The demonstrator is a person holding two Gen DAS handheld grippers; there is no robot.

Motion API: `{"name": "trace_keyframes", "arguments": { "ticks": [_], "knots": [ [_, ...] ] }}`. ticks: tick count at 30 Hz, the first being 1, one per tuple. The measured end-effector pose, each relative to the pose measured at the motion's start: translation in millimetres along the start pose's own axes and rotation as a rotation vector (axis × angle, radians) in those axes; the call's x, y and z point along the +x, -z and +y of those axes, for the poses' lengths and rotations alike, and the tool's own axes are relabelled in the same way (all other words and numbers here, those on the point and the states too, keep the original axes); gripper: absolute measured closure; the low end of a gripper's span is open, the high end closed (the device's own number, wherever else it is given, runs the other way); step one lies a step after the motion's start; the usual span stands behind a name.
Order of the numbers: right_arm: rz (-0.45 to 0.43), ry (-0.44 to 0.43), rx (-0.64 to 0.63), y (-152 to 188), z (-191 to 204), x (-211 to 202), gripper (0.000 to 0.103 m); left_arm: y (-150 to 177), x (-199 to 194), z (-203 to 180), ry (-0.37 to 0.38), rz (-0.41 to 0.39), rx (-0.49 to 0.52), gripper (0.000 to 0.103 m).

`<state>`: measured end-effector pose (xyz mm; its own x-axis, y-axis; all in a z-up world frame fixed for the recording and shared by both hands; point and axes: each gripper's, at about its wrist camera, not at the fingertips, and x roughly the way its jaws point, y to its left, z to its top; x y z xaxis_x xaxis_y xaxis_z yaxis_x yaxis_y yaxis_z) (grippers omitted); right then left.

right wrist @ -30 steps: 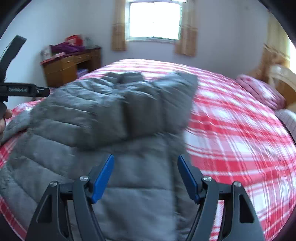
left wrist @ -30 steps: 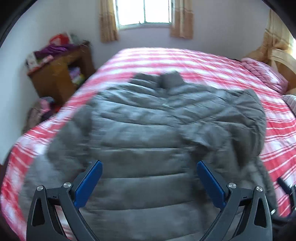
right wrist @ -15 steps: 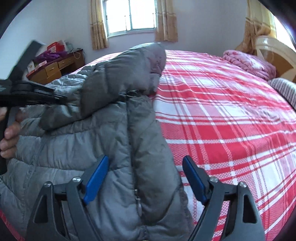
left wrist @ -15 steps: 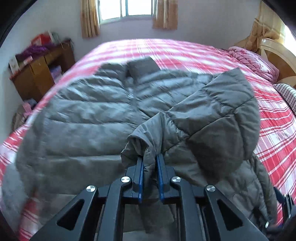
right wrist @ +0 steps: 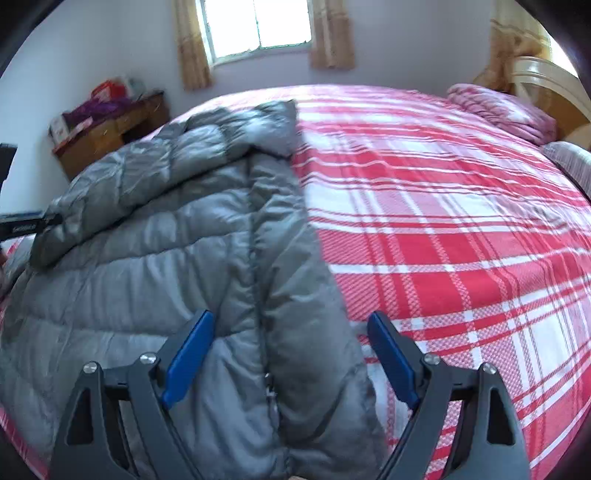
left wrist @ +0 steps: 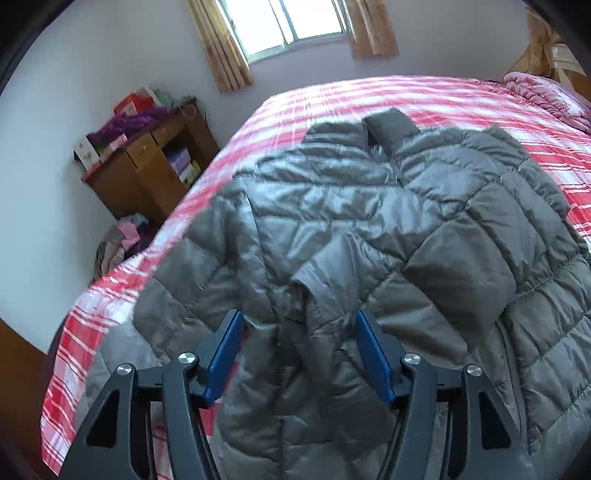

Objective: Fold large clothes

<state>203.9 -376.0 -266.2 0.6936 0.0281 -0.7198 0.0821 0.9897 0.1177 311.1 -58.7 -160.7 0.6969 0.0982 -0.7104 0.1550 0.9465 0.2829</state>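
Grey puffer jacket [left wrist: 369,229] lies flat on the plaid bed [right wrist: 461,240], one sleeve [left wrist: 424,258] folded across its body. Left tool [left wrist: 299,354] and right tool [right wrist: 288,354] both spread, empty. Recommend gripping the opposite sleeve by its cuff and laying it squarely inward.

One grey puffer jacket [left wrist: 369,229] lies on one bed [right wrist: 443,229] under a red-and-white plaid cover. Two grippers are in view: the left gripper [left wrist: 299,350] and the right gripper [right wrist: 291,354], each with two blue-padded fingers [left wrist: 225,354], four in all. Beyond the bed's far edge there is one window [right wrist: 258,26] flanked by two curtains [right wrist: 192,48]. Left of the bed stands one wooden cabinet [left wrist: 147,173]. At the bed's right end lies one pink folded quilt [right wrist: 506,110].
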Motion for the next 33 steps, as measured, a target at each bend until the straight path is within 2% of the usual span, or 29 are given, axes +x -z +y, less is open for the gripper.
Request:
{"name": "trace_keyframes", "arguments": {
  "ticks": [1,3,6,9,12,14,16,18,23,26,33],
  "knots": [
    [0.009,-0.014,-0.018,-2,0,-5,0.032,-2,-6,3,-0.006,-0.013,-0.008,0.029],
    [0.008,-0.034,-0.034,-10,-4,-20,0.039,-10,-20,22,-0.025,-0.066,-0.055,0.023],
    [-0.034,-0.048,-0.033,-32,-16,-48,0.039,-23,-31,41,-0.077,-0.112,-0.112,0.019],
    [-0.083,-0.015,-0.067,-65,-22,-61,0.039,-38,-33,42,-0.044,-0.127,-0.185,0.018],
    [-0.119,0.002,-0.097,-109,-16,-44,0.039,-51,-23,20,-0.016,-0.118,-0.229,0.017],
    [-0.137,-0.007,-0.060,-136,-11,-24,0.039,-57,-10,1,-0.047,-0.123,-0.226,0.017],
    [-0.169,0.010,-0.052,-161,1,1,0.039,-59,2,-12,-0.044,-0.122,-0.224,0.017],
    [-0.191,0.018,-0.038,-173,8,22,0.039,-60,22,-26,-0.086,-0.124,-0.207,0.017],
    [-0.152,0.001,-0.078,-178,33,88,0.039,-53,80,-37,-0.162,-0.034,-0.158,0.017],
    [-0.076,-0.027,-0.115,-168,41,123,0.039,-46,100,-31,-0.163,-0.003,-0.172,0.017],
    [0.033,-0.070,-0.089,-160,33,148,0.038,-43,118,-32,-0.153,0.056,-0.173,0.009]
  ]
}}
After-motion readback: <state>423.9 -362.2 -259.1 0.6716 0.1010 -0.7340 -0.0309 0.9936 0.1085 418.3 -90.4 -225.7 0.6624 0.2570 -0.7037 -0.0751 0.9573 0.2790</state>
